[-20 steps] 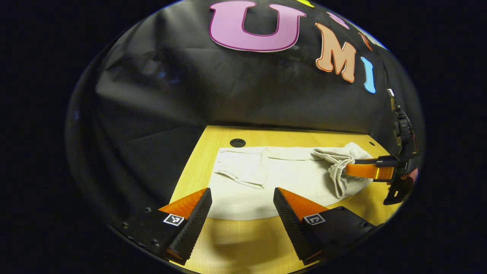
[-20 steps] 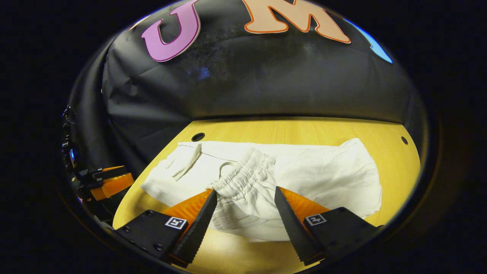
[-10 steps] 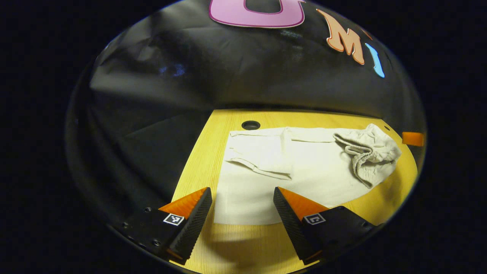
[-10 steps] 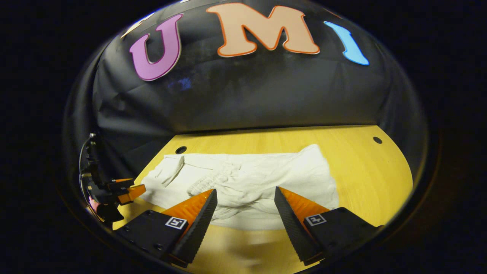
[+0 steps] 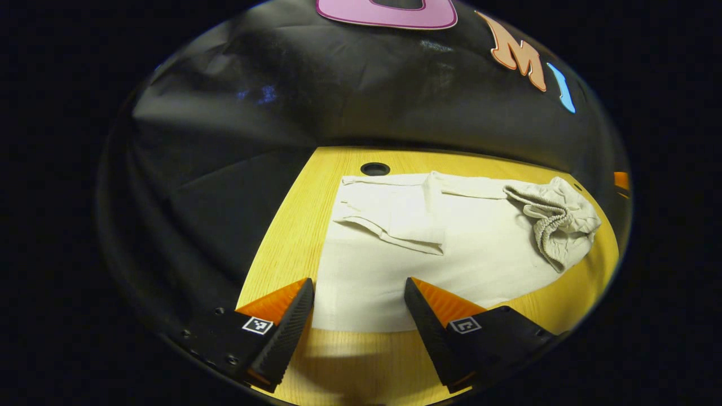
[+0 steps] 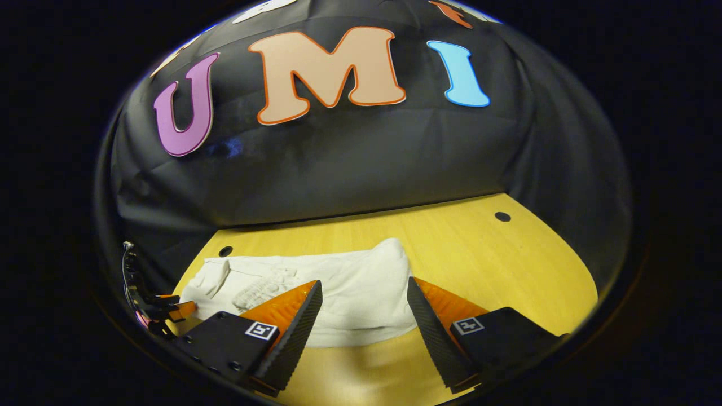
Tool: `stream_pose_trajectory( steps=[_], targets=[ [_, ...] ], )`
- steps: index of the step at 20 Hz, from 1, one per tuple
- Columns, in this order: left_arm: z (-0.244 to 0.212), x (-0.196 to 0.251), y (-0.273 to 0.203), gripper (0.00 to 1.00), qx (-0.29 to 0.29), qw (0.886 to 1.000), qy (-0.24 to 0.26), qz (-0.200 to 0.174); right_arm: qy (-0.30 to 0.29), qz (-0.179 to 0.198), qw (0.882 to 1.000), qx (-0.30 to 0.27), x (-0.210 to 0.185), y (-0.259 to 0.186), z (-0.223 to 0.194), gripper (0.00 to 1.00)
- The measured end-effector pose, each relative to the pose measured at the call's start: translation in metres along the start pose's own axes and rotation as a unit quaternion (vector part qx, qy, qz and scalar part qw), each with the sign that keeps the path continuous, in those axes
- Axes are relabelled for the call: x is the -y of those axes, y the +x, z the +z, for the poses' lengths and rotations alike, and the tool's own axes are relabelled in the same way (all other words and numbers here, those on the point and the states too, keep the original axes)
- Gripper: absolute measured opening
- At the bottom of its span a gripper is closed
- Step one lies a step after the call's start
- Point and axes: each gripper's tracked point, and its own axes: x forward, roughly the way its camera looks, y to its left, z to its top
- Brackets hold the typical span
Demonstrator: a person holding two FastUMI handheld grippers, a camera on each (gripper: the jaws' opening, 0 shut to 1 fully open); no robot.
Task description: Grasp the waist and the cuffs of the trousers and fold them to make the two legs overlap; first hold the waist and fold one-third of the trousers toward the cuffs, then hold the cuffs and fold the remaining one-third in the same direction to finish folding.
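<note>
Lying on table, trousers with waist folded over; left gripper and right gripper fingers apart, holding nothing.

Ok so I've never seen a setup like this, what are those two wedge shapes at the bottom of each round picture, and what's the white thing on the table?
Those wedges are the two fingers of a hand-held gripper. A person holds one gripper in each hand, and a fisheye camera rides on each, looking forward along its fingers. In the left gripper view you see the left gripper, its jaws apart with nothing between them. In the right gripper view the right gripper is also open and holds nothing. The white thing is a pair of trousers lying on the wooden table. Its gathered elastic waist is folded over onto the legs. Neither gripper touches the cloth.
</note>
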Motion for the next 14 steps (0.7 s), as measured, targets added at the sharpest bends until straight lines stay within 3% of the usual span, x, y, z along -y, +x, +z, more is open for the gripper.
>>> stream_pose_trajectory(
  steps=[5, 9, 12, 14],
  targets=[
    [0.000, 0.003, 0.000, 0.92, 0.003, 1.000, -0.008, -0.007, 0.018, -0.005, 1.000, 0.011, 0.008, -0.007, 0.010, 0.92],
    [0.003, 0.014, 0.002, 0.67, 0.001, 1.000, -0.004, -0.024, 0.013, -0.006, 1.000, 0.011, 0.008, -0.012, 0.008, 0.92],
    [0.008, 0.021, 0.002, 0.35, 0.009, 0.999, -0.010, -0.030, 0.002, -0.005, 1.000, 0.012, 0.013, -0.016, 0.009, 0.92],
    [0.009, 0.026, -0.001, 0.00, 0.002, 1.000, -0.011, -0.018, -0.005, -0.006, 1.000, 0.013, 0.023, -0.019, 0.009, 0.97]
  ],
)
